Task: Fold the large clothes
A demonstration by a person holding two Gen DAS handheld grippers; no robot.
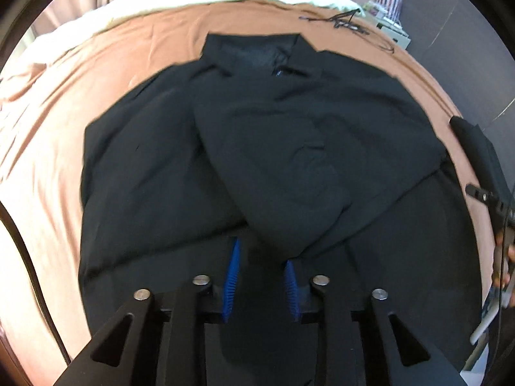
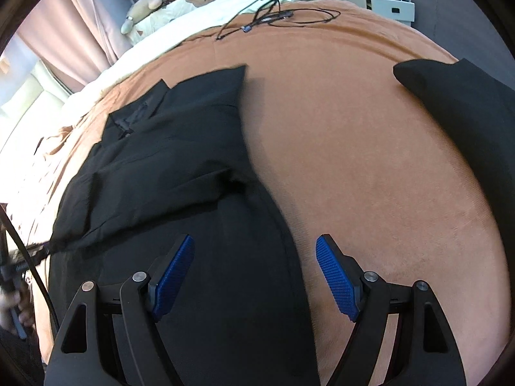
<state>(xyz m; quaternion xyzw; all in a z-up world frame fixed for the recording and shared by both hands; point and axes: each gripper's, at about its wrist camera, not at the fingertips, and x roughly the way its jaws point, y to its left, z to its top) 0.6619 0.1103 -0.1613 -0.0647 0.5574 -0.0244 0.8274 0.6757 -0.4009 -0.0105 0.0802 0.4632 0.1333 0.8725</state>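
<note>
We see the left hand-held gripper (image 1: 261,278) pinching the black collared cloth jacket's (image 1: 257,148) sleeve; the right hand-held gripper (image 2: 254,276) gapes empty. Risk: slick fabric slips, undoing the fold on the brown bed (image 2: 370,160).

I note the black jacket (image 1: 257,148) as matt woven cloth, smooth, with soft creases. The brown bedspread (image 2: 370,160) under it looks like a napped, suede-like fabric, matt. On the right gripper (image 2: 254,276) I see blue pads (image 2: 336,278) with a fine knurled rubbery texture; the linkages are matt black plastic with bright brushed-metal pins. The left gripper (image 1: 262,276) pads look ribbed.
</note>
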